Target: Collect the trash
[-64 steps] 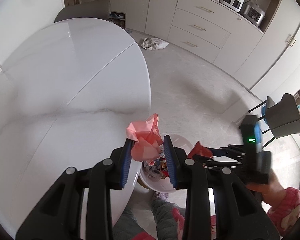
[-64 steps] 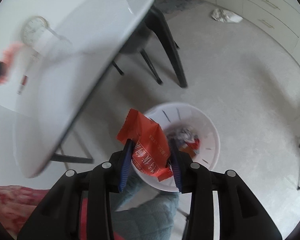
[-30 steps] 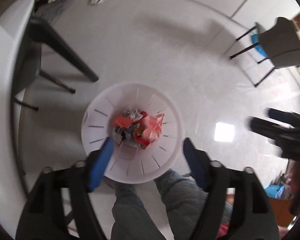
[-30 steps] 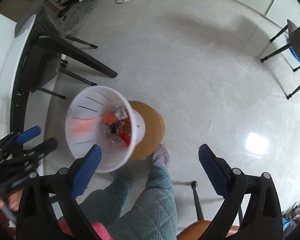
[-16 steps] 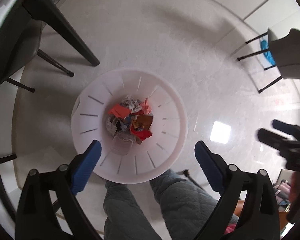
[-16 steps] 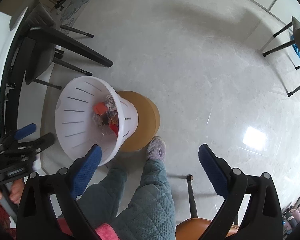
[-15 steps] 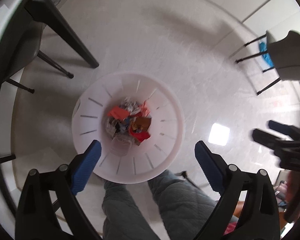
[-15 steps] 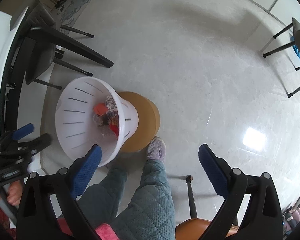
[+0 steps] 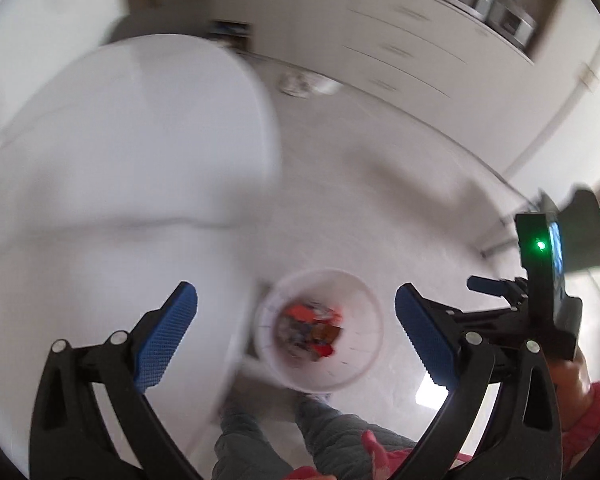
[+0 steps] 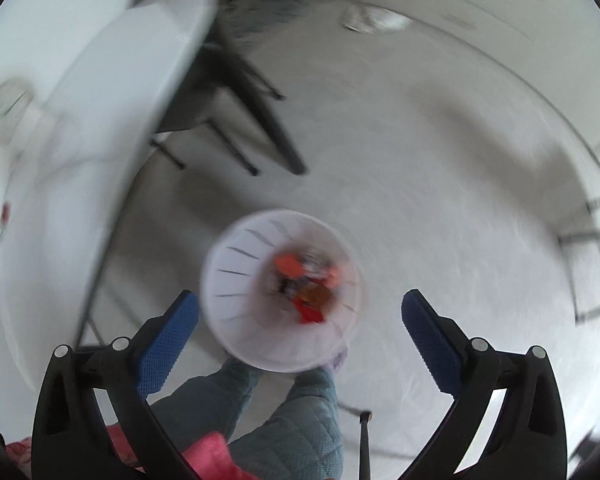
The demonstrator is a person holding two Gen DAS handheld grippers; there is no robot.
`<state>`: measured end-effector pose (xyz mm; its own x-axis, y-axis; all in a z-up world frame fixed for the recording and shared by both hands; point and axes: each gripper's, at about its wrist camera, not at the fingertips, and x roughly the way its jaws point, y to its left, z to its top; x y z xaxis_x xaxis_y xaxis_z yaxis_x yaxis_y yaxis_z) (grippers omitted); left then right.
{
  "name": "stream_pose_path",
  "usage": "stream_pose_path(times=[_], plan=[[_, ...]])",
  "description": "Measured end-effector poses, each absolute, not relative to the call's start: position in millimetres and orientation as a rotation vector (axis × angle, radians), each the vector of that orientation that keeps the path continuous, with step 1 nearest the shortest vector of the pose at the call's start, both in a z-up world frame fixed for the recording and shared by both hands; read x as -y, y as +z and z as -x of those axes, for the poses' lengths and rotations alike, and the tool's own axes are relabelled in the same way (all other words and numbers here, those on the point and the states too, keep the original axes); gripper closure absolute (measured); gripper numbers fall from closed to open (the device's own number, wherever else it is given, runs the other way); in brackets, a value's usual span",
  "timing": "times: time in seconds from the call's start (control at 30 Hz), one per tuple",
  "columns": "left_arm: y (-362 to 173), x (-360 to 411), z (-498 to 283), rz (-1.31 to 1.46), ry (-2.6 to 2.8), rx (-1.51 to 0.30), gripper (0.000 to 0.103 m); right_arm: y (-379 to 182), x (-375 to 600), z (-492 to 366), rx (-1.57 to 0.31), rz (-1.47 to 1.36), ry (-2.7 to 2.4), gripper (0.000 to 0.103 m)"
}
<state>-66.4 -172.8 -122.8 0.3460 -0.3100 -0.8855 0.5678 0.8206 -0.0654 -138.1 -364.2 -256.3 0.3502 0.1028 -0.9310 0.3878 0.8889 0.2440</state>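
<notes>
Both my left gripper and right gripper are spread wide and carry nothing. The white bin sits at six o'clock, wrappers inside. A crumpled scrap on the floor at twelve o'clock looks uncollected, though blur leaves me unsure.

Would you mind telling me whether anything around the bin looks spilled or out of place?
Nothing has spilled beside the bin; the wrappers sit inside it. One oddity: a crumpled white item lies on the far floor by the cabinets. The blur hides what it is.
</notes>
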Motion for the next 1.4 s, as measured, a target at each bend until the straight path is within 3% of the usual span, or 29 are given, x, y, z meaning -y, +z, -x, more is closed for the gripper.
stream_pose_path(times=[0.27,0.43,0.73,0.87,1.4], plan=[[-64.8,48.5,46.8,-0.148,-0.25,-0.983,0.008,-179.4,250.0,65.5,-1.106,-0.298,0.039,0.002],[-9.2,-15.9,30.3,-0.151,-0.029,-0.813,0.008,-103.4,195.6,21.6,-0.995,-0.159,0.122,0.002],[95.6,-76.6,19.8,-0.034,0.102,-0.612,0.008,66.2,162.4,-2.3,-0.641,-0.082,0.135,0.002],[120.9,-78.9,17.4,-0.008,0.129,-0.574,0.008,108.0,161.3,8.5,-0.536,-0.078,0.114,0.002],[128.7,-54.6,14.3,-0.003,0.027,-0.574,0.008,115.5,149.3,17.8,-0.506,-0.074,0.076,0.002]])
